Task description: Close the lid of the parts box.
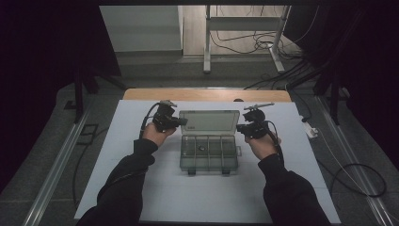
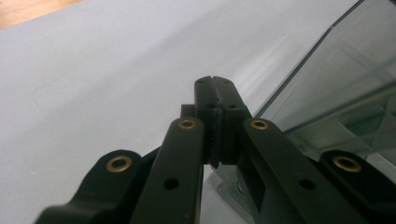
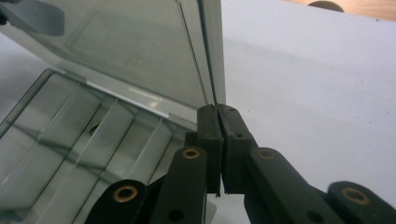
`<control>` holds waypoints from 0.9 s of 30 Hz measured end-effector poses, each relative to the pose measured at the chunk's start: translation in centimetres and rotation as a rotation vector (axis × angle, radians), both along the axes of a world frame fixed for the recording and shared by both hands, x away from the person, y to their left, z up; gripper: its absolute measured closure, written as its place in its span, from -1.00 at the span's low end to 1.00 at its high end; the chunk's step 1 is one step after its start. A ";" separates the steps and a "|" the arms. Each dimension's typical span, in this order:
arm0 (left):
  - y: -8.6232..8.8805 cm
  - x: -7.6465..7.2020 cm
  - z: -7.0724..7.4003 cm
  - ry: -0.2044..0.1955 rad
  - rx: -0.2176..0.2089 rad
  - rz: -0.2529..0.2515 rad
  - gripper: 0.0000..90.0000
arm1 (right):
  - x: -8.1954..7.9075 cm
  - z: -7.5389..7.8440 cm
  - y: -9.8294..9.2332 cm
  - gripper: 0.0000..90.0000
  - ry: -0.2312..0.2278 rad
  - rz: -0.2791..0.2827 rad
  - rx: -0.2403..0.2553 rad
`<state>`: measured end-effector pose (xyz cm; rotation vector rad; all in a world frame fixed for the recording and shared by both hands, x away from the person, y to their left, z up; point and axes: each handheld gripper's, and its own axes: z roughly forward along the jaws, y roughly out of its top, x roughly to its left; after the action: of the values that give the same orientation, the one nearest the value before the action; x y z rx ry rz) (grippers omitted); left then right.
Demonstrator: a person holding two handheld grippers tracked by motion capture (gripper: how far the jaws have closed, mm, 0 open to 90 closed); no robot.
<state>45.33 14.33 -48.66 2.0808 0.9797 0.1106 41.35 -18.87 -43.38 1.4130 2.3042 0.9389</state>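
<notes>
Here the clear compartment box (image 1: 208,153) is sitting mid-table, lid (image 1: 210,120) raised. Both the left gripper (image 1: 182,121) and right gripper (image 1: 240,127), jaws closed and empty, are flanking the lid; nudging it evenly from both edges is probably avoiding twisting the hinge.

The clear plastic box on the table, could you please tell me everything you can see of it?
The box is smoky clear plastic, and it rests on the white table between the two hands. Its hinged lid stands open, tilted back at the far side. Dividers split the tray into narrow compartments; one holds a small dark item. Two latches sit on the near edge. The shut right claw meets the lid's side edge; the shut left claw is beside the other edge.
</notes>
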 end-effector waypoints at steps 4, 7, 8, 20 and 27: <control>0.1 -0.4 0.2 0.002 -0.008 -0.004 0.97 | -0.4 0.2 -0.3 0.94 0.014 0.022 0.009; 0.0 -0.8 0.4 0.003 -0.012 -0.010 0.97 | -0.9 0.3 -0.3 0.94 0.023 0.040 0.019; 0.0 -1.0 0.4 0.002 -0.011 -0.012 0.97 | -1.0 0.4 -0.3 0.94 0.024 0.044 0.019; 1.2 -3.1 1.5 -0.014 -0.016 -0.026 0.97 | -2.6 0.7 -0.2 0.94 0.030 0.116 0.034; 1.0 -4.3 2.1 -0.025 -0.023 -0.044 0.97 | -3.7 0.7 0.0 0.94 0.028 0.158 0.035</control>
<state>40.98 15.35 -46.61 2.0738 0.9155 0.1024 37.68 -18.84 -42.71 1.2794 2.4611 1.0150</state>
